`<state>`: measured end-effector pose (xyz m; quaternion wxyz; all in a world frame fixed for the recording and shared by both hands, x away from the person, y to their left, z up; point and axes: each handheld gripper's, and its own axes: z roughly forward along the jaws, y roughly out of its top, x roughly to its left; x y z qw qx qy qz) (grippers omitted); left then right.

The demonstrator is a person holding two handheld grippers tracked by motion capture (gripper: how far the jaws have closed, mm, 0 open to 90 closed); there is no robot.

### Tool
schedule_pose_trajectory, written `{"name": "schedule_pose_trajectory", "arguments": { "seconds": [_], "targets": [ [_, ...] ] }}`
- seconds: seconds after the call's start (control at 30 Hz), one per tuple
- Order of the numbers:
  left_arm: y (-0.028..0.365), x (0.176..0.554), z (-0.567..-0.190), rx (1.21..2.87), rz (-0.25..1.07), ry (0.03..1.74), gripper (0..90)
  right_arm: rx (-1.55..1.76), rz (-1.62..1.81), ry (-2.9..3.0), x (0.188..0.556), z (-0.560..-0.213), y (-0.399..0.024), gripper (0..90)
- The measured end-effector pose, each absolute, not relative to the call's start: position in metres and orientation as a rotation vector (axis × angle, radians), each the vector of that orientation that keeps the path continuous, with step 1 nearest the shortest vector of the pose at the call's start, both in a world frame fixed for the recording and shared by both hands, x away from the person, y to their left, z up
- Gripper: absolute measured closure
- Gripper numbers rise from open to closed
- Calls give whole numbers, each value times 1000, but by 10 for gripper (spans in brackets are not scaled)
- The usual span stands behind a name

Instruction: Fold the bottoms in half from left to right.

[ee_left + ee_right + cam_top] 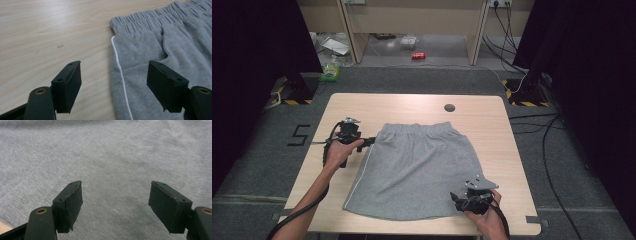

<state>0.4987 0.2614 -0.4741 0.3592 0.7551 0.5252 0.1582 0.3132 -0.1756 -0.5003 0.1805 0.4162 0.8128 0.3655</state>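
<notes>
So there's a grey skirt (414, 170) lying flat in the middle of a light wooden table (497, 125), elastic waistband (419, 129) facing the far edge and the hem toward the person. A thin white stripe (357, 180) is running down its left side seam.

The left gripper (371, 141) is sitting right at the skirt's upper left corner, just below the waistband. In the left gripper view its jaws are standing wide apart and gripping nothing; the white stripe (121, 80) and the skirt's edge are lying between them, one jaw hanging over bare wood (50, 37) and the other over grey cloth (180, 50). The pads aren't pressing on anything.

The right gripper (455, 196) is resting over the lower right part of the skirt, near the hem corner, with the person's hand (487, 217) wrapped around it from the bottom edge. The right gripper view is showing its jaws spread wide too, nothing pinched, just grey fabric (112, 157) stretching out beneath and beyond them

A small dark round spot (449, 107) is sitting on the table beyond the waistband
</notes>
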Motion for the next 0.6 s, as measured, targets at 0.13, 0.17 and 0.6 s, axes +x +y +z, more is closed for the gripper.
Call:
{"name": "schedule_pose_trajectory", "arguments": {
  "seconds": [0.13, 0.17, 0.6],
  "targets": [
    [255, 511, -474, 1952, 416, 1364, 293, 1170, 1034, 2305, 313, -501, -174, 273],
    [253, 514, -474, 1956, 410, 1365, 295, 1168, 1035, 2307, 313, -501, -173, 273],
    [230, 541, -485, 1980, 391, 1394, 358, 1168, 1036, 2318, 314, -502, -172, 273]
  ]
}}
